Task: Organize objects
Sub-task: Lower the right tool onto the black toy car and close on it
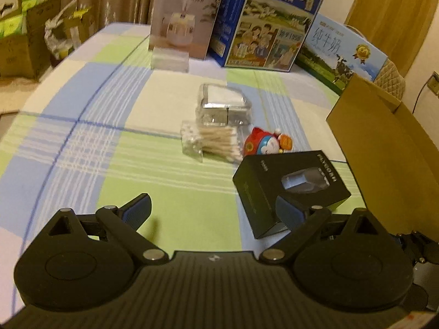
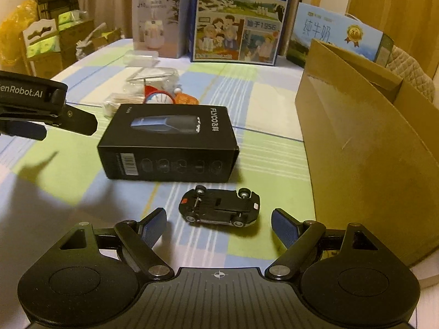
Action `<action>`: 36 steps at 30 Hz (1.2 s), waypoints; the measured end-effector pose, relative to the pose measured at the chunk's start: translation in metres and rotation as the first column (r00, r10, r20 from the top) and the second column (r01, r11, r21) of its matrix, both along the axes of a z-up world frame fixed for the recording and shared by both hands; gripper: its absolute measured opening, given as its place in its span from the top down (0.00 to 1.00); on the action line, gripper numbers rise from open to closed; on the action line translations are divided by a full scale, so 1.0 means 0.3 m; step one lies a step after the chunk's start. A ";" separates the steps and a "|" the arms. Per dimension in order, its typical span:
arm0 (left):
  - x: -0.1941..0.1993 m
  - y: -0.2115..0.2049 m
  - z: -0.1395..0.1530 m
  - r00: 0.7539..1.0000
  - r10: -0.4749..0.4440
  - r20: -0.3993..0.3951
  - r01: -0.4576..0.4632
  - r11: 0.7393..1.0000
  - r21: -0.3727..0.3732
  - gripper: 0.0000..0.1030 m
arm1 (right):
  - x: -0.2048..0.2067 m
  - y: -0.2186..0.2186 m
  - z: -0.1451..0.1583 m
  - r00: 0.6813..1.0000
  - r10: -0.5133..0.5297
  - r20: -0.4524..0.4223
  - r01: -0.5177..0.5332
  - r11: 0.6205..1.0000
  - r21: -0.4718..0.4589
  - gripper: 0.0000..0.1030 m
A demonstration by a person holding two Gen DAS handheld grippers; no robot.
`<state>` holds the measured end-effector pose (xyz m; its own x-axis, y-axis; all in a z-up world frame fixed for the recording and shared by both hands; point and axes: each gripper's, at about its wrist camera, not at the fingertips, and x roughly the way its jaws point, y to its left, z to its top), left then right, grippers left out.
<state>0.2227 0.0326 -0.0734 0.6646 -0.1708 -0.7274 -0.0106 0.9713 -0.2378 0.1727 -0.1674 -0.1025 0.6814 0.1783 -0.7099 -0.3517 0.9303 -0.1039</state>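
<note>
A black toy car lies upside down on the checked cloth, just ahead of my right gripper, which is open with the car in front of the gap. Behind the car lies a black shaver box. In the left wrist view the same shaver box lies ahead and right of my open left gripper, and its near corner sits behind the right finger. Beyond it are a pack of cotton swabs, a clear plastic box and a small red-and-blue figurine. My left gripper also shows at the left of the right wrist view.
An open cardboard box stands at the table's right side. Milk cartons and a humidifier box line the back edge, with a small clear case in front. Boxes and bags are stacked on the floor at the left.
</note>
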 end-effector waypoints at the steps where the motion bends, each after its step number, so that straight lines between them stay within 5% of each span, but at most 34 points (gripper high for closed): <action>1: 0.006 0.001 -0.009 1.000 0.003 -0.008 -0.003 1.000 -0.010 0.08 | 0.003 0.003 -0.003 1.000 -0.001 0.002 0.001 1.000 -0.001 0.21; 15: 0.036 0.002 -0.042 1.000 0.011 -0.028 -0.012 0.999 -0.052 0.07 | 0.024 0.018 -0.015 0.999 -0.035 0.031 0.036 0.999 -0.027 0.22; 21: 0.037 -0.006 -0.040 1.000 0.004 -0.025 -0.006 0.998 -0.059 0.07 | 0.023 0.020 -0.011 0.999 -0.031 0.030 0.031 0.999 -0.019 0.37; 36: 0.038 -0.024 -0.033 1.000 -0.026 -0.015 0.026 0.999 -0.040 0.07 | 0.019 0.009 0.010 0.999 -0.038 0.030 0.038 0.999 0.011 0.38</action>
<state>0.2342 0.0253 -0.0834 0.6481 -0.2170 -0.7300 0.0103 0.9610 -0.2765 0.1782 -0.1648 -0.0997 0.7092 0.1594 -0.6867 -0.3129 0.9441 -0.1040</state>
